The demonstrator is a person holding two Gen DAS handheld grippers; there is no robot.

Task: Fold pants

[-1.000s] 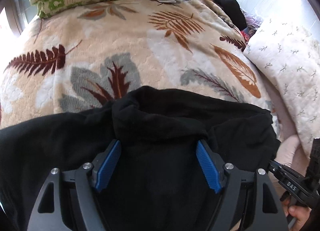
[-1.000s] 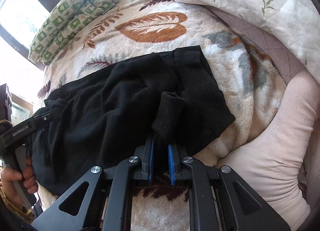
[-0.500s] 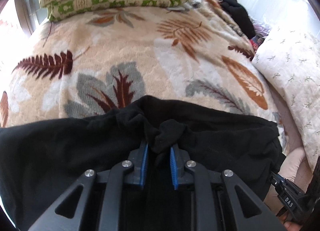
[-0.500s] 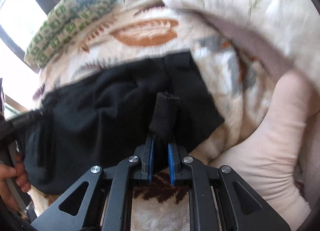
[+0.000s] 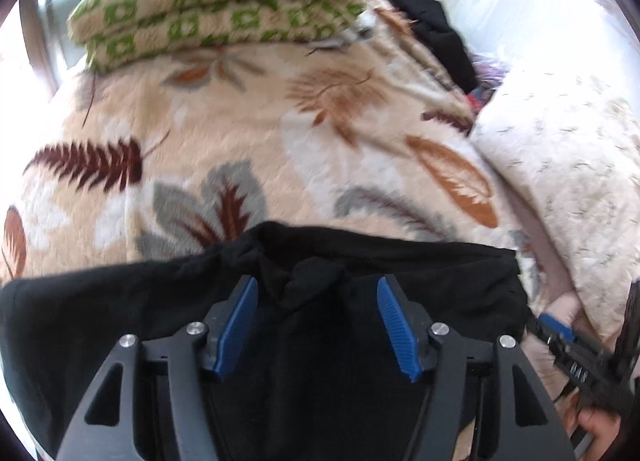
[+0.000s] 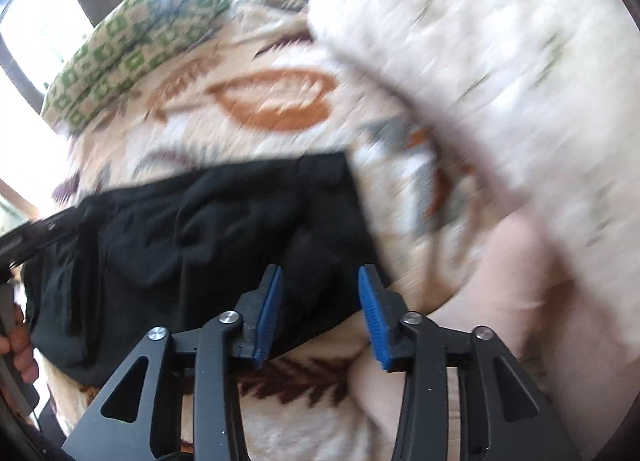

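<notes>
Black pants [image 5: 120, 313] lie across the near part of a leaf-patterned blanket; they also show in the right wrist view [image 6: 208, 237]. My left gripper [image 5: 318, 293] is open, low over the pants, with a small bunched fold of black cloth between its blue pads, untouched. My right gripper [image 6: 320, 281] is open over the pants' right end, its jaws apart with black cloth below them. The right wrist view is motion-blurred.
The beige leaf blanket [image 5: 248, 129] covers the bed. A folded green-and-cream blanket [image 5: 216, 9] lies at the far end. A white sprigged pillow [image 5: 568, 165] is at the right, with dark clothes [image 5: 436, 37] behind it. A pink cushion [image 6: 532, 301] lies near the right gripper.
Both grippers were shut on pinches of black cloth half a second ago; both have opened and let go. The pants' right end now lies flatter.
</notes>
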